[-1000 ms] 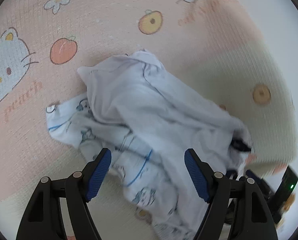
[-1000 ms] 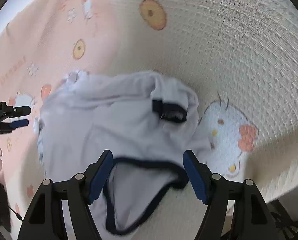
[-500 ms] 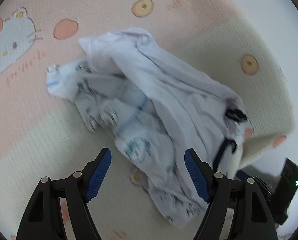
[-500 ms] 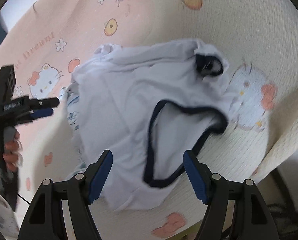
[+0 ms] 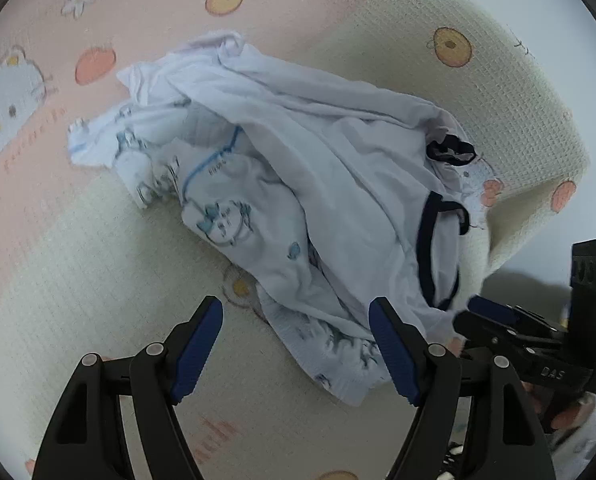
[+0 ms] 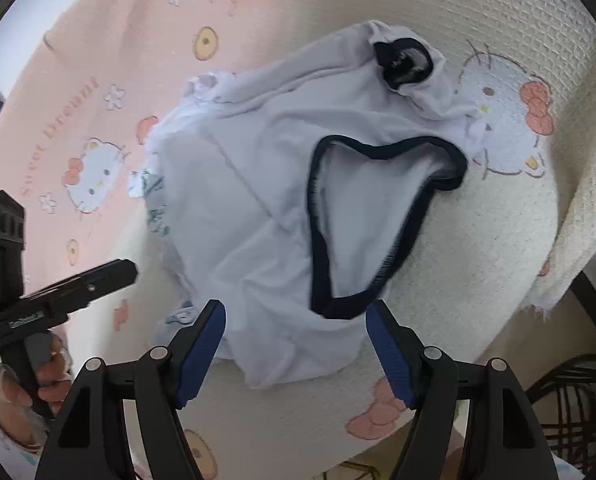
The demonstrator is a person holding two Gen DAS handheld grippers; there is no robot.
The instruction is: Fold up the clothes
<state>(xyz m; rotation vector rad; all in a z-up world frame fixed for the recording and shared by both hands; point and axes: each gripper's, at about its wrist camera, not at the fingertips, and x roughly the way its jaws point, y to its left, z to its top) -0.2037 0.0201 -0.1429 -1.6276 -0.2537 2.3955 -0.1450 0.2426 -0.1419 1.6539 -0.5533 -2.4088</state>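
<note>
A: Which step is this?

B: Judging by the heap, sorting and spreading. The white shirt [image 6: 258,184] lies crumpled on top of a printed garment [image 5: 226,216], both on the cartoon-print blanket [image 5: 98,280]. Neither is folded.

A: And the claws?

B: The left gripper [image 5: 296,344] is wide open and empty, above the near edge of the printed garment. The right gripper [image 6: 296,344] is also spread wide and holds nothing, over the shirt's near hem.

A: What does the next move call for?

B: Probably a pinch on one layer only, so the shirt lifts clear of the garment beneath.

A: How does the shirt look?

B: Thin, limp, creased. Its dark-trimmed neckline [image 6: 378,220] gapes to the right, and a dark-cuffed sleeve [image 6: 404,62] is bunched at the far side.
</note>
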